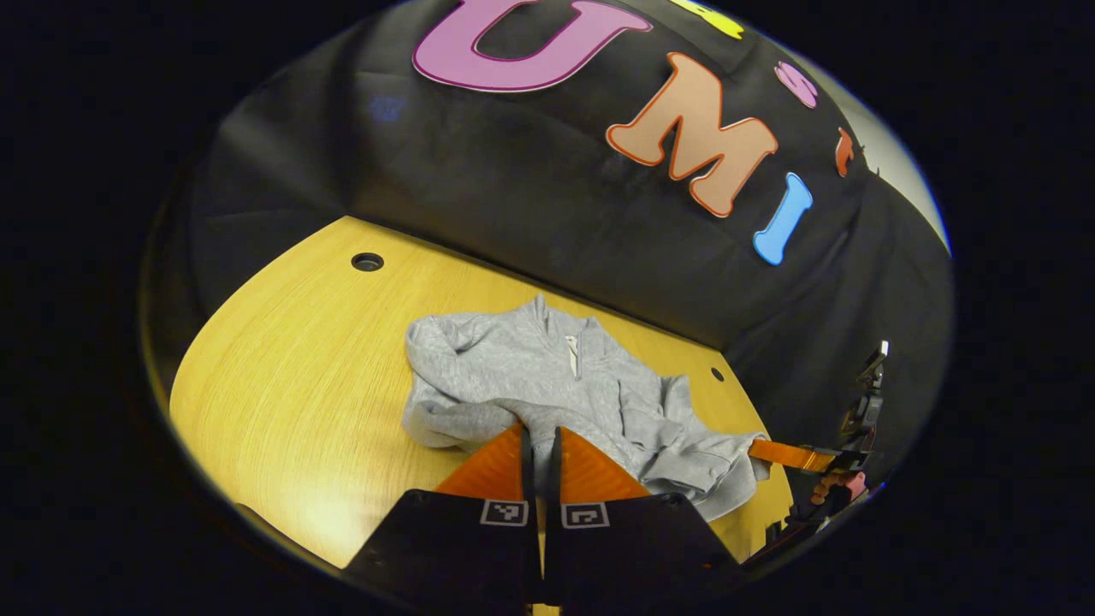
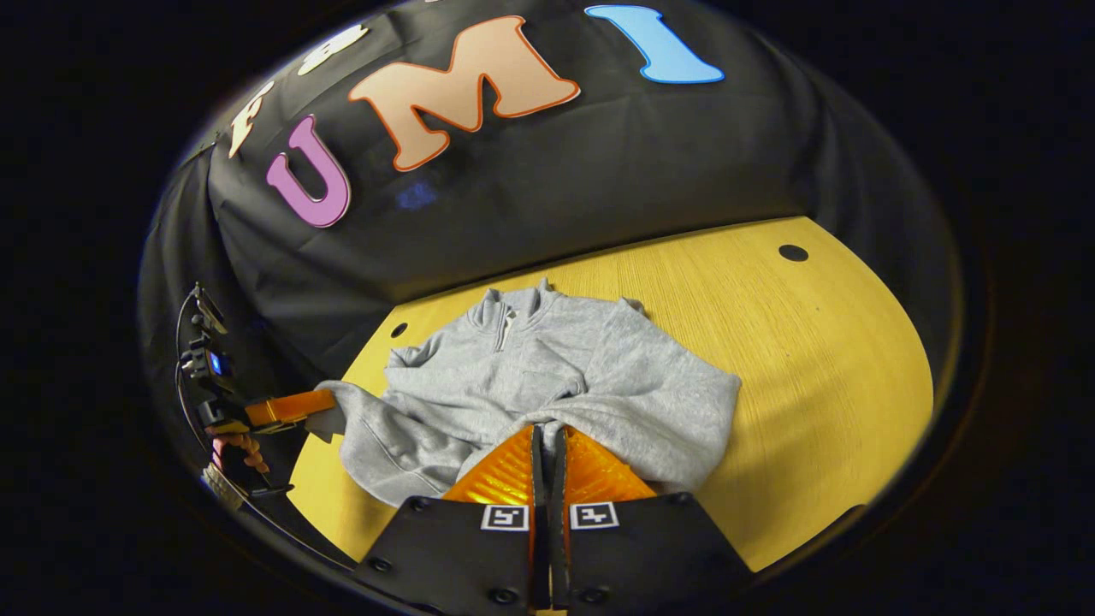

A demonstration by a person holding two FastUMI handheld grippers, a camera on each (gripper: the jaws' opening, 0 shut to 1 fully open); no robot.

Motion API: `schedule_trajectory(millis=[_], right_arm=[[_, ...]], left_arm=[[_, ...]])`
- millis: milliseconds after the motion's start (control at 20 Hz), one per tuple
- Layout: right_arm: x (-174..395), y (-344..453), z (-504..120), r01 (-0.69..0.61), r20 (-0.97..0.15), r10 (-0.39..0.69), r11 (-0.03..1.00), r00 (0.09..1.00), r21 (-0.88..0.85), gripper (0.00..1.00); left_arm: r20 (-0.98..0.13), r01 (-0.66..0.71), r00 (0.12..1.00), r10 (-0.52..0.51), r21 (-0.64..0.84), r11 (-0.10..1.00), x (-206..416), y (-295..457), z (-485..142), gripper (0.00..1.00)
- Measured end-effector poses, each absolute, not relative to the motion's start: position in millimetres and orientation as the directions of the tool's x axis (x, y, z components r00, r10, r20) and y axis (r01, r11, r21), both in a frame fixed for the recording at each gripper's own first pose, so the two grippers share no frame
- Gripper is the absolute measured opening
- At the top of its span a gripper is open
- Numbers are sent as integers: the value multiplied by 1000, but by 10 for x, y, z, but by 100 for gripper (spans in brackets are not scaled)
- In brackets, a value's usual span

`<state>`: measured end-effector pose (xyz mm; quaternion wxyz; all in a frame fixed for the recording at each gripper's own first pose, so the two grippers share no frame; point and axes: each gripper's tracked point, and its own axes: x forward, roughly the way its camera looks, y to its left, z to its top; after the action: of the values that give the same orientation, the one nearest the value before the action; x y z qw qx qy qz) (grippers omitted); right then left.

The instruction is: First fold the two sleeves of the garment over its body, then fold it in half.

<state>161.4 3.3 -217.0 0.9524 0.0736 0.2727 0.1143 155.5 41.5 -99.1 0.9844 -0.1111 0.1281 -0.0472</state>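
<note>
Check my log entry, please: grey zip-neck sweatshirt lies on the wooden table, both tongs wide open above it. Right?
Not quite: both tongs are closed on the sweatshirt fabric, the left tongs in the left gripper view, the right tongs in the right gripper view. The table is right.

You're working in a staged recording booth, not a lived-in room: black cloth (image 2: pixel 530 188) hangs as the wall right behind the far edge of a bare wooden desk (image 2: pixel 813 359), whose top has round cable holes (image 2: pixel 793 253) near its far corners.
</note>
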Motion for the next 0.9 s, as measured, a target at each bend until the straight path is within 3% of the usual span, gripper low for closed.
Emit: schedule_trajectory(millis=[200, 500, 650, 800, 900], right_arm=[[2097, 60, -2375, -173, -559, 256, 965, 789, 199, 4], [2645, 69, -2703, -121, -604, 255, 959, 755, 254, 3], [2766, 45, -2776, -107, -597, 249, 959, 763, 263, 3], [2749, 60, -2769, -87, -591, 254, 951, 765, 296, 4], [2749, 30, -2716, -91, -585, 268, 945, 765, 313, 12]], left_arm=[[-295, -20, 953, -70, -290, 957, 2036, 624, -1129, 0], [-416, -139, 908, 46, -195, 971, 2472, 895, -1558, 0], [-393, -144, 916, 74, -153, 978, 2531, 911, -1564, 1], [-398, -165, 911, 106, -117, 979, 2511, 1004, -1593, 10], [-390, -162, 915, 104, -121, 979, 2532, 986, -1566, 17]])
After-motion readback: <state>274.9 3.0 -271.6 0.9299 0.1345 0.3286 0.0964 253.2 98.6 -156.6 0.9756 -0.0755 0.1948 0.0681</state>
